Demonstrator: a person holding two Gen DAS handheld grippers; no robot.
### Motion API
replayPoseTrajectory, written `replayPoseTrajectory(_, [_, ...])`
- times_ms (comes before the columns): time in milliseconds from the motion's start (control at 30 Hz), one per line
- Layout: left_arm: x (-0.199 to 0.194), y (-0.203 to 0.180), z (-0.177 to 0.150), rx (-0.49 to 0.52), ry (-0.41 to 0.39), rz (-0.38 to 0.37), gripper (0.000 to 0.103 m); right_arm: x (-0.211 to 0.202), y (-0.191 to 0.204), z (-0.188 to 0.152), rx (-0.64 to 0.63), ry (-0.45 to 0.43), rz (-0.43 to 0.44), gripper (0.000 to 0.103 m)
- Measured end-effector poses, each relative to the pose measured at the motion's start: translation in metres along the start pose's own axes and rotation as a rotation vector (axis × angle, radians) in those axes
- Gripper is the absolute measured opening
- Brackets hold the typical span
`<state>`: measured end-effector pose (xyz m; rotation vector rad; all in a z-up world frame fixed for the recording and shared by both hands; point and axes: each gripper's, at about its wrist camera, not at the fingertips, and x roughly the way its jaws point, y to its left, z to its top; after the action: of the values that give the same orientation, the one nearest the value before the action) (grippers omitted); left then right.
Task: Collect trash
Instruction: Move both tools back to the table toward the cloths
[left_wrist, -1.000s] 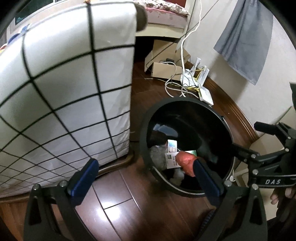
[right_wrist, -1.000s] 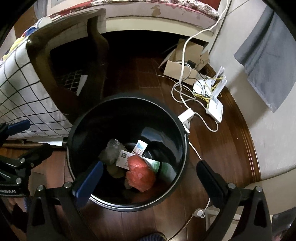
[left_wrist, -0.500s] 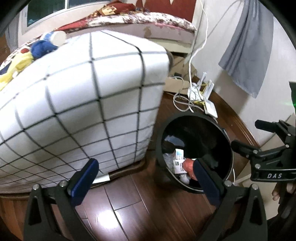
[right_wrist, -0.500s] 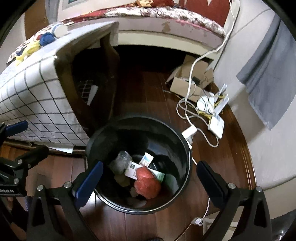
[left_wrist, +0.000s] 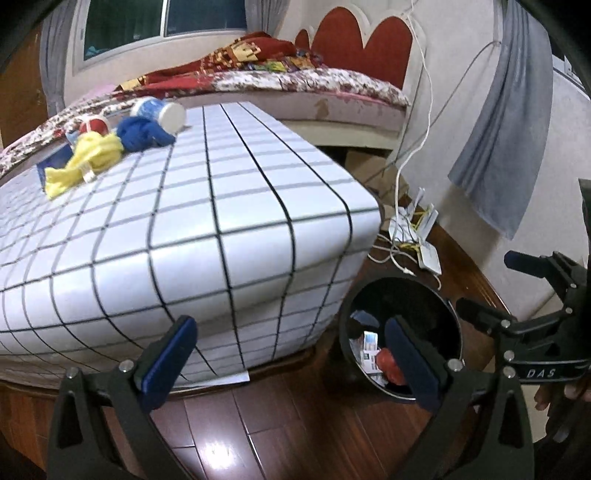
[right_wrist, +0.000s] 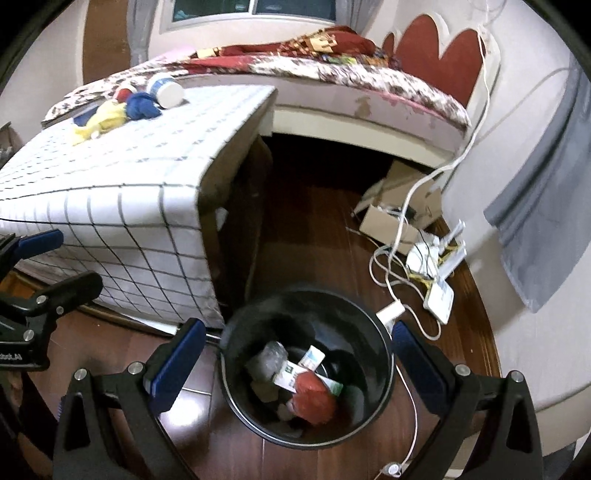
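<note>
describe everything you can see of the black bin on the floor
The round black bin stands upright and lidless on the dark wooden floor, beside the table under the white grid-patterned cloth. Its walls look like glossy plastic with a thin pale rim line. Inside lie a crumpled red wrapper, a grey wad and white-green paper packets. A white plug sits at its rim.

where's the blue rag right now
The blue rag lies on the far end of the checked table, upper left in both views, between the yellow cloth and the white-lidded tub, touching both.
</note>
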<state>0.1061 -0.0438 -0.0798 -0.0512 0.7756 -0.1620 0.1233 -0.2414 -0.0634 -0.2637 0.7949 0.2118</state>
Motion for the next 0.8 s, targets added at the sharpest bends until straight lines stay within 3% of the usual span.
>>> replayPoseTrajectory(500, [-0.029, 0.042, 0.02, -0.059, -0.085, 0.059, 0.102, -0.015, 0.032, 0.037, -0.012, -0.12, 0.055, 0.102])
replayPoseTrajectory(800, [-0.039, 0.086, 0.026, -0.117, -0.12, 0.12, 0.102, -0.014, 0.044, 0.061, 0.071, -0.203, 0.117, 0.102])
